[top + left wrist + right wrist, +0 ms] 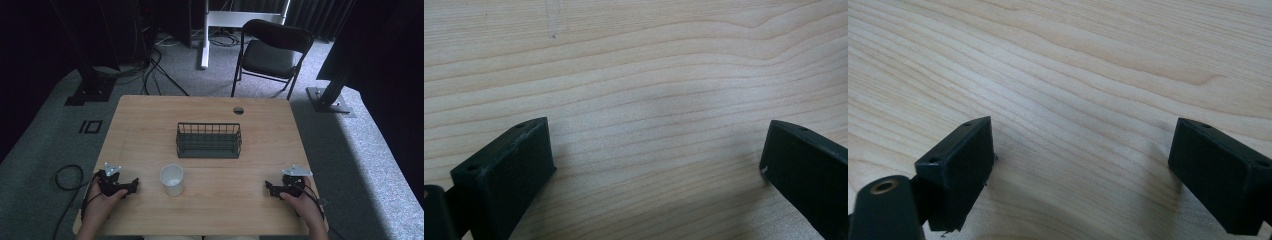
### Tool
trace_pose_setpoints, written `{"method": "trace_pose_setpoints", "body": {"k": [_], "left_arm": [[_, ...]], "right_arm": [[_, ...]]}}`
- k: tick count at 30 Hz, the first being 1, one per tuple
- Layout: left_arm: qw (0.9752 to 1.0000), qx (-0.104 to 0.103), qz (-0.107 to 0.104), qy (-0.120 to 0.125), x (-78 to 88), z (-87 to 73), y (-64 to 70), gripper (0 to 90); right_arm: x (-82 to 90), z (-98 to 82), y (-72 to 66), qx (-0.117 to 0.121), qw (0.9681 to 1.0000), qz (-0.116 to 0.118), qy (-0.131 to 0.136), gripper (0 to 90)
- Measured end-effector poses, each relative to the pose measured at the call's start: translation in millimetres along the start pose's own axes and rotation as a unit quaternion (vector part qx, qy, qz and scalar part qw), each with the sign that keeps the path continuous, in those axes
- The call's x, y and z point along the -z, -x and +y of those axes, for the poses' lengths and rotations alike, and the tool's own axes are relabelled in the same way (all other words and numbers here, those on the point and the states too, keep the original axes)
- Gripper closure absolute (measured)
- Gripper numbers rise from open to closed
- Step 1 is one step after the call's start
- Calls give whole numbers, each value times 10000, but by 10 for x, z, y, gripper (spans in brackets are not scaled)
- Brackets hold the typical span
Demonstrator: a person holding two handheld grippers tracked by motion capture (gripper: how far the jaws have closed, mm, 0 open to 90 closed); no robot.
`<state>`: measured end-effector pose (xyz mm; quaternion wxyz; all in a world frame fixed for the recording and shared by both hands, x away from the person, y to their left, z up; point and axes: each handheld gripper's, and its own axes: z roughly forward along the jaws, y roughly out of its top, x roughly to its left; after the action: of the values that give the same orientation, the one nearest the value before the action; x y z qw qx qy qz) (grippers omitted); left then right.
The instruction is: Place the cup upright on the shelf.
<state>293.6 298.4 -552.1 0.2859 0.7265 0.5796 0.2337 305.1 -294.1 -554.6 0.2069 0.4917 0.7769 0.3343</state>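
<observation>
A white cup [172,179] stands upright on the wooden table [150,120], near its front edge and left of centre. Behind it, mid-table, sits a dark wire basket [209,140], which looks empty. My left gripper [134,186] rests low on the table left of the cup, held by a hand, jaws pointing right toward it. Over at the front right, a hand holds my right gripper [267,187], jaws pointing left. In the left gripper view my left gripper [658,150] is open over bare wood. My right gripper [1082,150] is open too, with bare wood between its jaws.
A round cable hole [238,110] sits near the table's far edge. A black folding chair [270,52] stands on the grey carpet beyond the table. Cables [67,176] lie on the floor at the left, and dark stand bases sit at both far corners.
</observation>
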Motion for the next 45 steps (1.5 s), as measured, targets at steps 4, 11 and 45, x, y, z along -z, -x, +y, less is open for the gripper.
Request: {"method": "trace_pose_setpoints", "body": {"k": [4, 11, 45], "left_arm": [[10000, 0, -1, 1, 0, 0, 0, 10], [10000, 2, 0, 2, 0, 0, 0, 10], [10000, 4, 1, -2, 0, 1, 0, 10]], "right_arm": [[0, 0, -1, -2, 10000, 1, -1, 105], [0, 0, 0, -1, 10000, 1, 0, 105], [-15, 29, -7, -9, 10000, 59, 62, 117]]}}
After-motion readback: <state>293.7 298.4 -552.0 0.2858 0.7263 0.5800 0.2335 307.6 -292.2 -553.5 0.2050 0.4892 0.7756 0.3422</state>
